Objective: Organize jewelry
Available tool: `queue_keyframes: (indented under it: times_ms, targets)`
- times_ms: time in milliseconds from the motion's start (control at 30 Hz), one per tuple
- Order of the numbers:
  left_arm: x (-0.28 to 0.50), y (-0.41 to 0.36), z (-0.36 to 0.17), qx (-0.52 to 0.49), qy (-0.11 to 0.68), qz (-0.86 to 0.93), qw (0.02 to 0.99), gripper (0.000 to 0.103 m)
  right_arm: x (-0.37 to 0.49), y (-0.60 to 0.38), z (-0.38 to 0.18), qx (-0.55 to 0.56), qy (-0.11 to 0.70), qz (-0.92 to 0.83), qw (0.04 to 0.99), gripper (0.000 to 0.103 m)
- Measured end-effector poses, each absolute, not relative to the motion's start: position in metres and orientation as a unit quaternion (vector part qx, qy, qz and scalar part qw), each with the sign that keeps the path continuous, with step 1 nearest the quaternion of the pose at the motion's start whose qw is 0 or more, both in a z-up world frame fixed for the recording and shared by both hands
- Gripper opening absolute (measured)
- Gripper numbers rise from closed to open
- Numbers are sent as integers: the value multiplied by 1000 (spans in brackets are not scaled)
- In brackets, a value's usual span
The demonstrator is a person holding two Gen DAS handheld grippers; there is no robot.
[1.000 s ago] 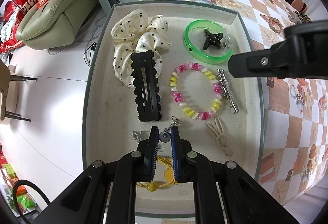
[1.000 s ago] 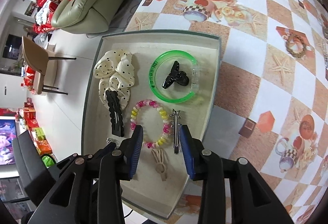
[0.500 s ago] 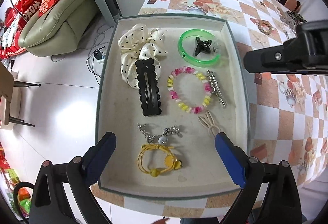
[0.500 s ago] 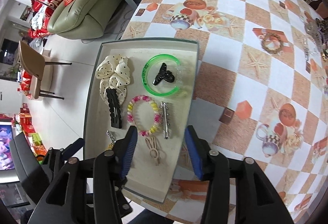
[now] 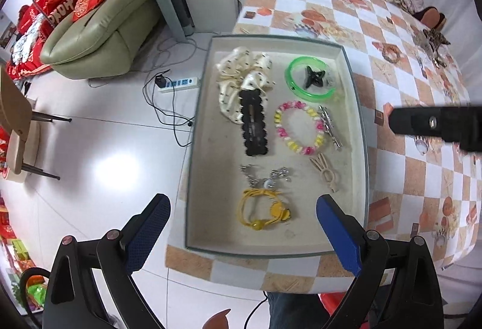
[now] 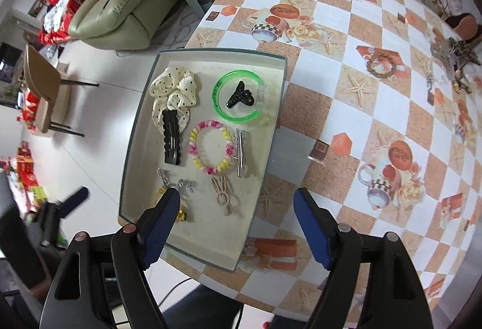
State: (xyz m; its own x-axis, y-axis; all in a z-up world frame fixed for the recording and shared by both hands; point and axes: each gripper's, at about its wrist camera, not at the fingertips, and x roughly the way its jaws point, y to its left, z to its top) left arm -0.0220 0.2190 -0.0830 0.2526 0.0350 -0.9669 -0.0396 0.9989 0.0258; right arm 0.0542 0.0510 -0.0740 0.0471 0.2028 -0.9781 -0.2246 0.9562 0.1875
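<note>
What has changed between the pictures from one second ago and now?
The left gripper let go of the silver chain, opened wide and rose. The right gripper has just been opening with nothing between its fingers, and rose too. Everything in the tray, such as the beaded bracelet, lies as before.

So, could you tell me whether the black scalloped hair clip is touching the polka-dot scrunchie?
Touching. The left wrist view shows the black clip's upper end lying over the cream polka-dot scrunchie, no gap; the right wrist view agrees.

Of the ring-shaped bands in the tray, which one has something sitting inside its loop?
The green bangle at the tray's far corner: a black claw clip sits inside it. The pink-and-yellow beaded bracelet's loop is empty.
</note>
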Motion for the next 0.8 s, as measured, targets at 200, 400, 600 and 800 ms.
queue_keyframes:
  times_ms: [200, 400, 600, 800]
  targets:
    - [-27, 227, -68, -6, 603, 20, 797, 100, 40, 54, -57, -25, 654, 139, 743, 90]
    - [-33, 226, -54, -27, 587, 27, 809, 100, 30, 55, -41, -60, 635, 129, 759, 91]
    - [-44, 220, -43, -26, 578, 45, 814, 100, 18, 49, -29, -77, 630, 130, 762, 91]
    - [-59, 210, -31, -23, 586, 45, 809, 100, 0, 39, -10, -66, 629, 130, 764, 91]
